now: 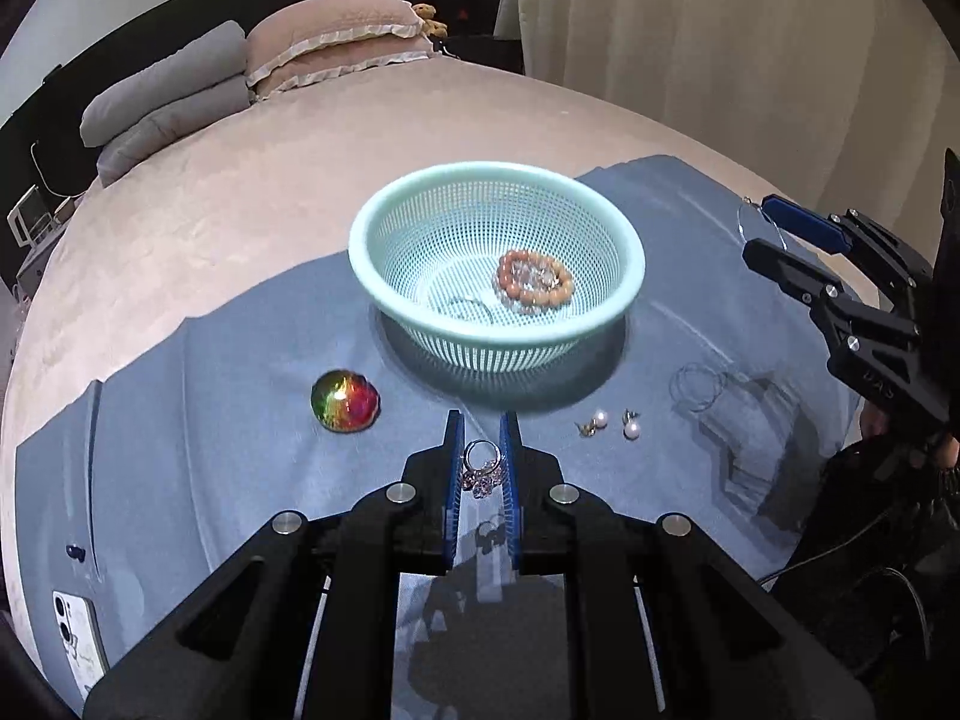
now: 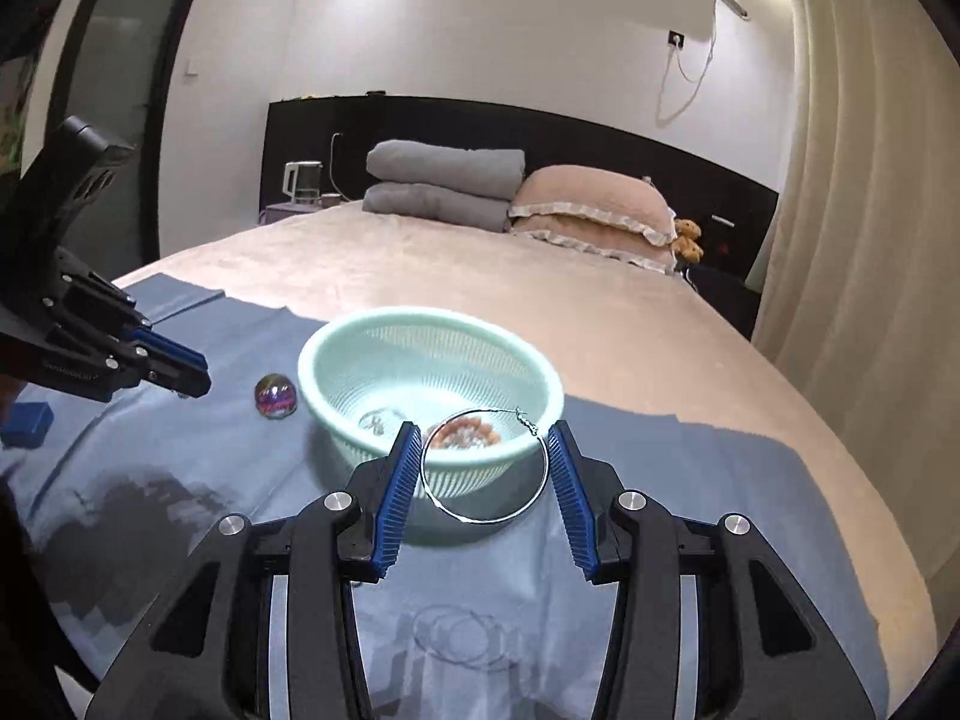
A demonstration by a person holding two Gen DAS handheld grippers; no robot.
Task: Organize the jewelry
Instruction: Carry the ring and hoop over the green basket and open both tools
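Pale pink bedding covers the bed [image 2: 600, 324], and a blue cloth [image 1: 240, 396] spread over its near end carries the jewelry. On that cloth stands a mint-green mesh basket [image 1: 627, 240] holding a coral bead bracelet [image 1: 534, 285]; a thin, pale piece beside the bracelet is too faint to name.

The left tongs [image 1: 482, 456] are clamped on a silver ring with pinkish stones [image 1: 482, 465], held above the cloth just short of the basket; the stones blur together. The right tongs [image 2: 485, 468] stand well apart with a large thin hoop earring [image 2: 485, 465] spanning the gap, its sides against the blue pads [image 2: 399, 492], so it seems held by them. From the left wrist camera that hoop is barely a line at the tips.

On the cloth near the basket lie an iridescent rainbow dome [image 1: 345, 401], two pearl earrings [image 1: 612, 423] and a few more thin hoops [image 1: 696, 387], partly lost in shadow. A white phone [image 1: 78, 642] at the lower left is cut off by the frame edge. A small blue box [image 2: 27, 423] sits at the left margin of the right wrist view, partly cropped.

Faint lettering on each gripper body is unreadable. Pillows, a folded grey blanket [image 2: 444, 180] and a small teddy bear [image 2: 689, 240] sit by the dark headboard.
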